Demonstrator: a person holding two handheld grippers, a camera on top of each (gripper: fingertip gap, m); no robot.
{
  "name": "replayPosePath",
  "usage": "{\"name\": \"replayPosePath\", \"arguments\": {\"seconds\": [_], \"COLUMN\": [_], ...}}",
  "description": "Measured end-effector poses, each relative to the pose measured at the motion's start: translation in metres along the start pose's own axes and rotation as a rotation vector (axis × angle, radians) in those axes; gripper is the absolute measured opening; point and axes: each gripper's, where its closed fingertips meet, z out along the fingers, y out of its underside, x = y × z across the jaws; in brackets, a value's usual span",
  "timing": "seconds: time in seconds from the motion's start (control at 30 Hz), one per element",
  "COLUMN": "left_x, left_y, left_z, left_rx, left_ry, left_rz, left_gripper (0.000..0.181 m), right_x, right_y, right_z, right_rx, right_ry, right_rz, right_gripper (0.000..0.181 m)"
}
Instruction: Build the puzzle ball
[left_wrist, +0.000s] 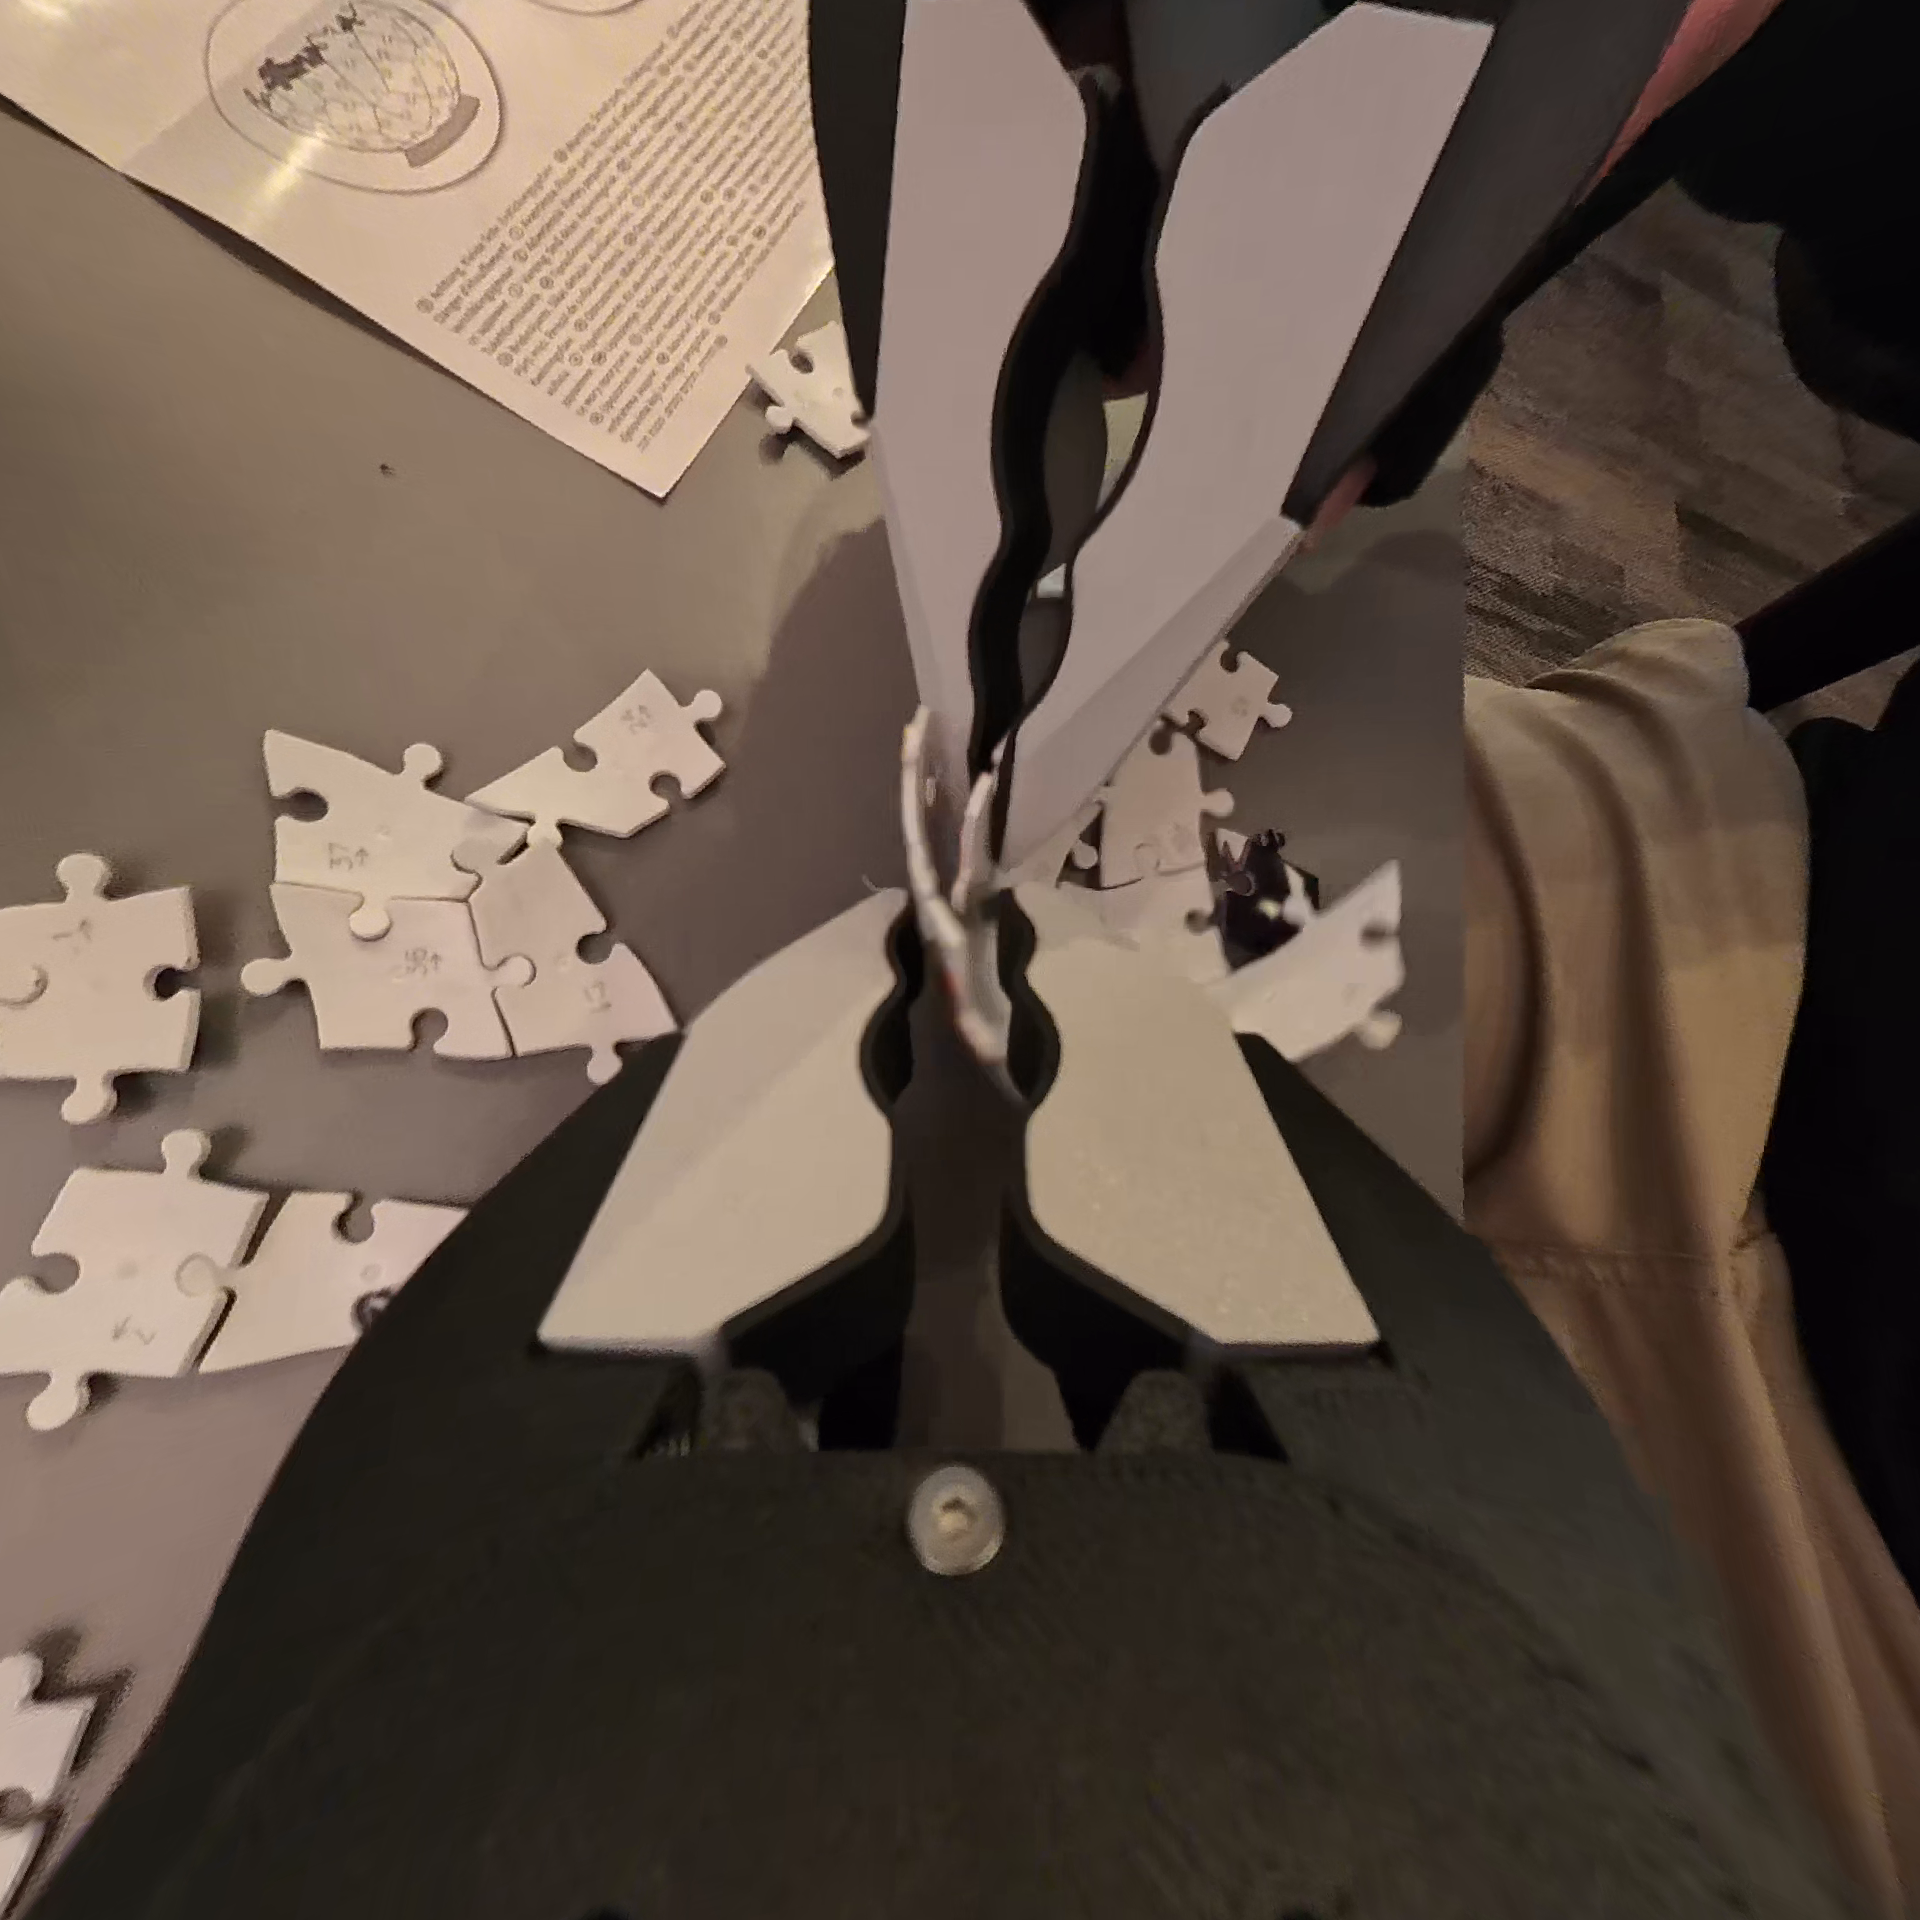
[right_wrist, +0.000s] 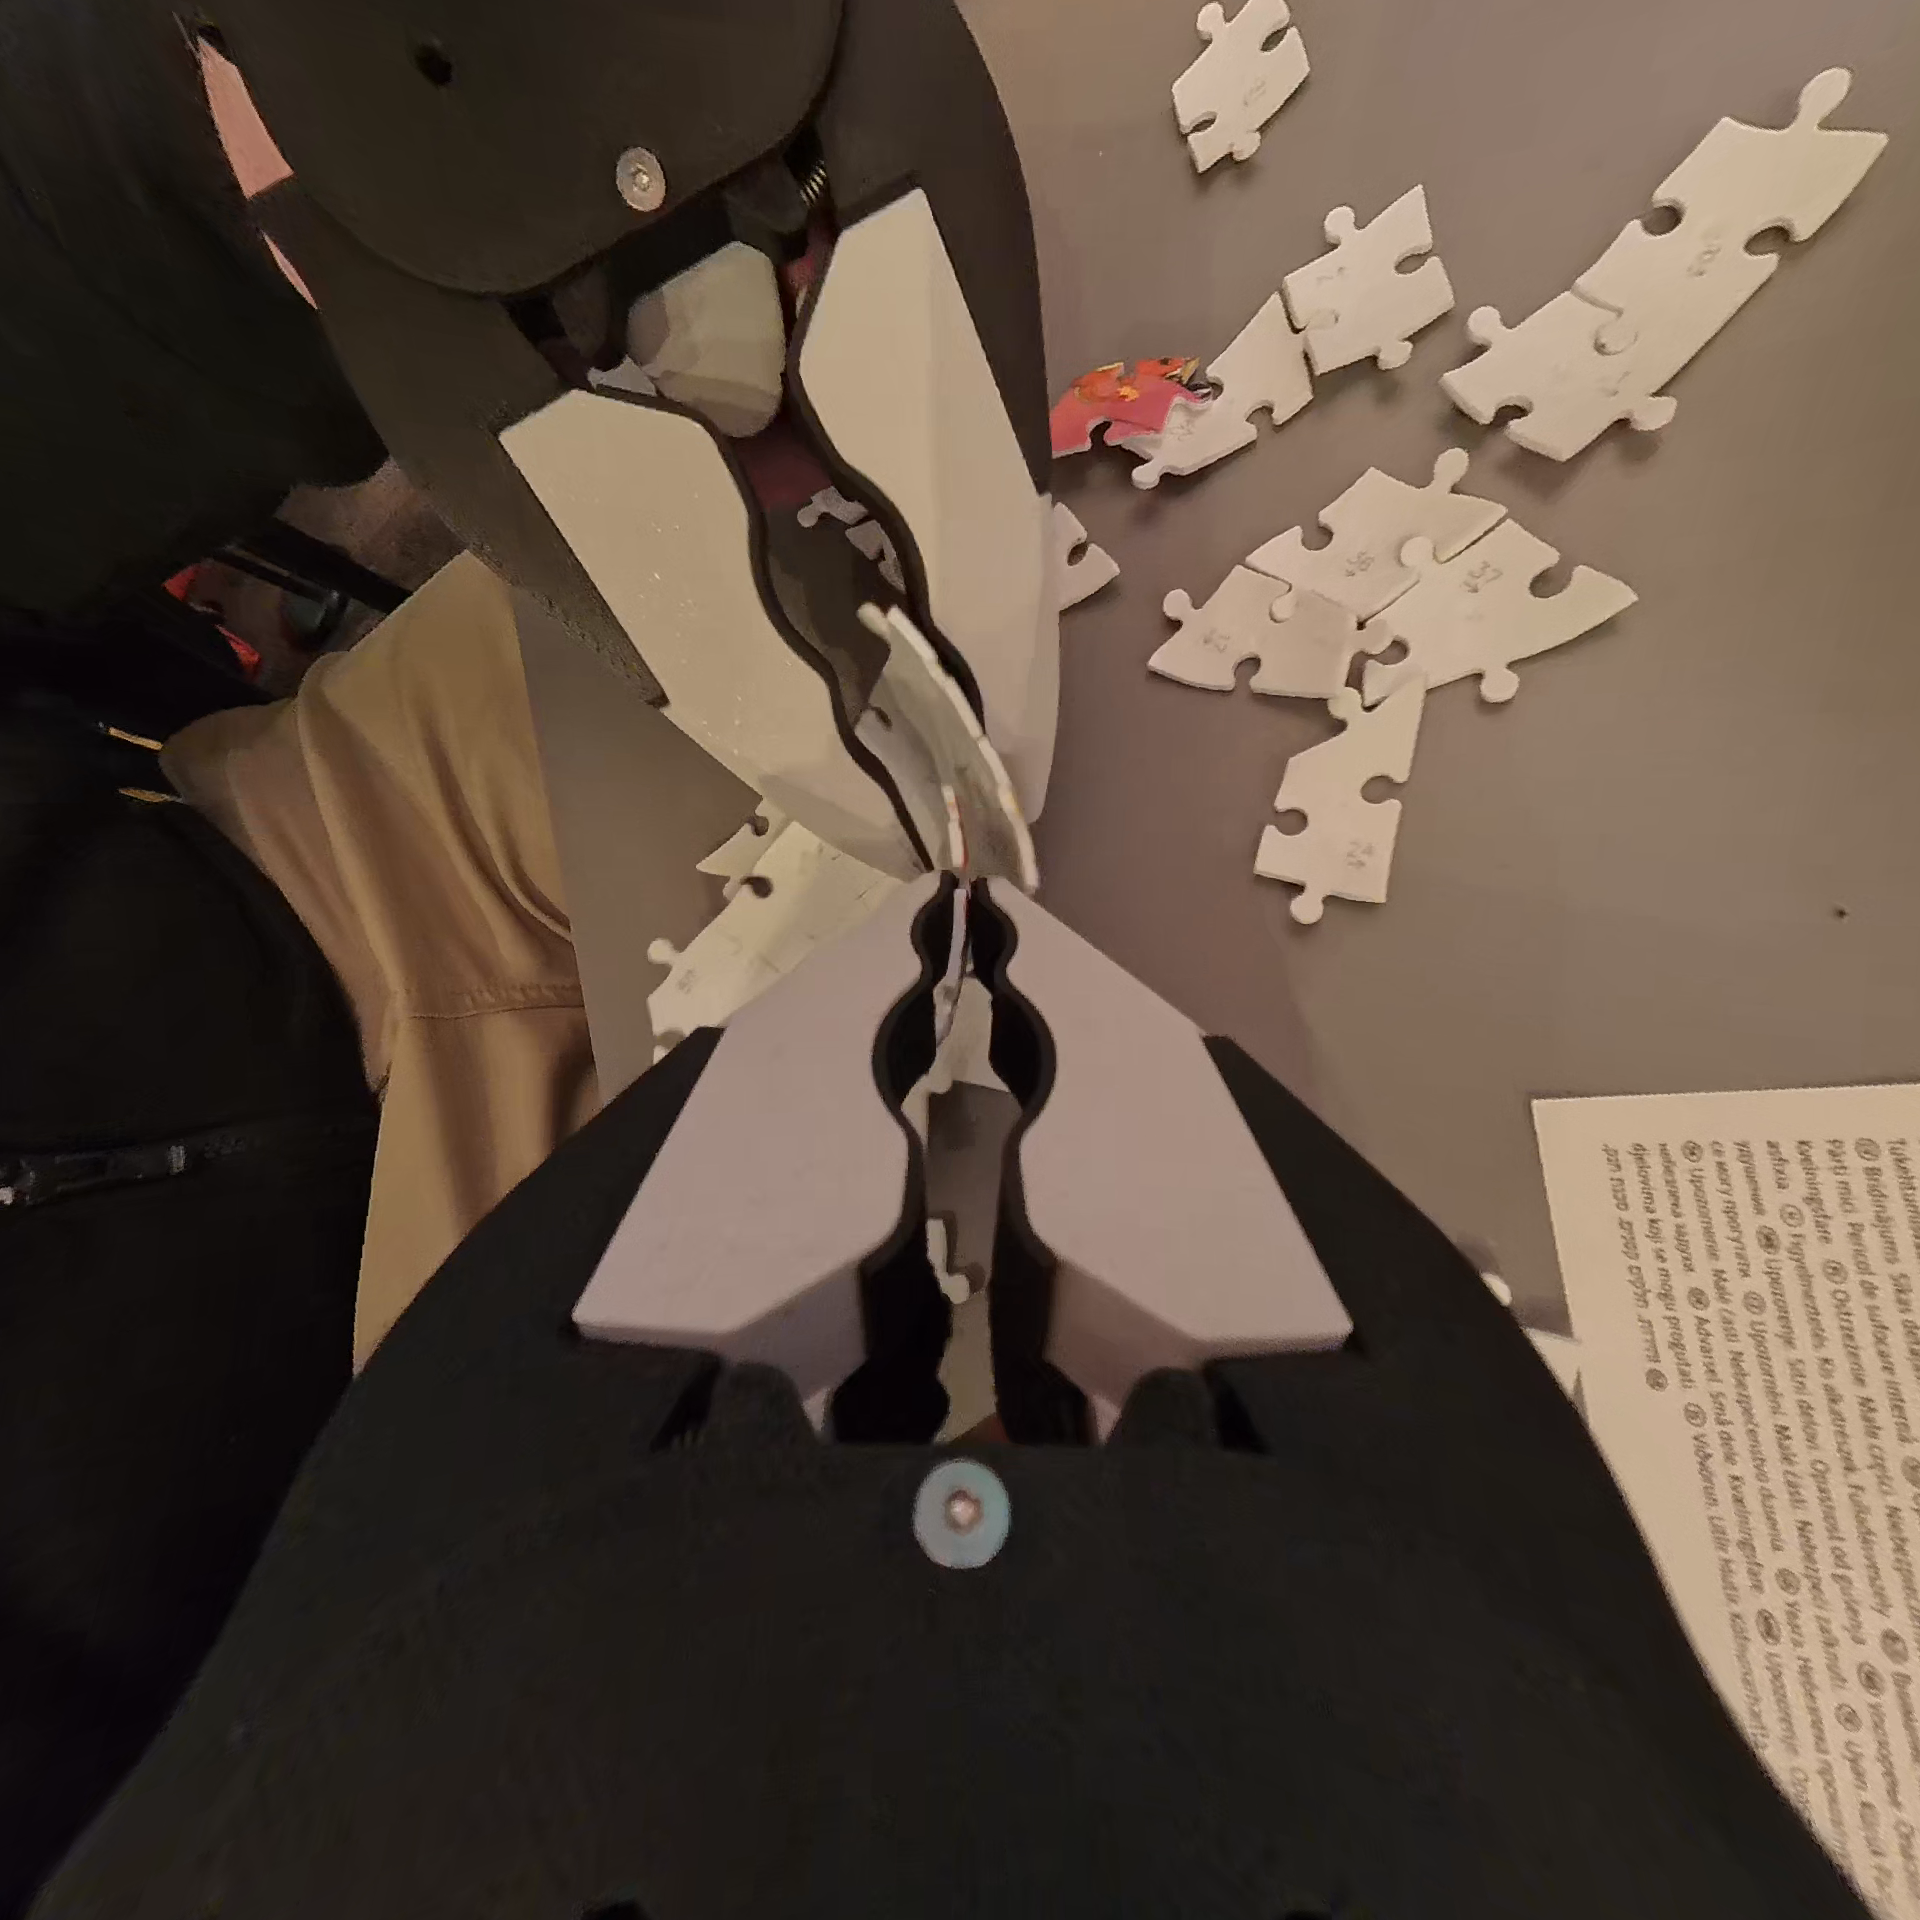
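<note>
loose pieces (left_wrist: 447, 914) beside grippers | leaflet (left_wrist: 499, 208) near | right gripper (left_wrist: 987, 821) blocks view

A grey counter (left_wrist: 312, 582) carries scattered white puzzle pieces (left_wrist: 457, 904), most lying blank side up, some joined in small clusters (right_wrist: 1392, 603) and one curved strip (right_wrist: 1662, 281). One piece (right_wrist: 1122, 400) shows a pink printed face. A printed instruction sheet (left_wrist: 499, 187) lies flat near the pieces.

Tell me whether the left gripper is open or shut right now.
Shut. The left gripper has its fingertips pinched on a curved white puzzle piece, held edge-on in the left wrist view.
</note>
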Motion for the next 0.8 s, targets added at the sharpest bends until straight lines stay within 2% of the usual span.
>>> {"name": "replayPosePath", "arguments": {"seconds": [0.17, 0.3, 0.8], "left_x": [-0.003, -0.006, -0.005], "left_y": [0.000, -0.001, -0.009], "left_z": [-0.002, -0.007, -0.011], "left_rx": [0.026, 0.059, 0.131], "left_ry": [0.001, 0.001, 0.014], "left_rz": [-0.020, -0.031, -0.075], "left_gripper": [0.004, 0.004, 0.003], "right_x": [0.003, 0.008, 0.010], "right_y": [0.000, 0.002, -0.004], "right_z": [-0.005, -0.013, -0.016], "right_rx": [0.006, 0.029, 0.103], "right_ry": [0.013, 0.002, -0.026], "right_rz": [-0.001, 0.023, 0.033], "right_gripper": [0.000, 0.001, 0.001]}}
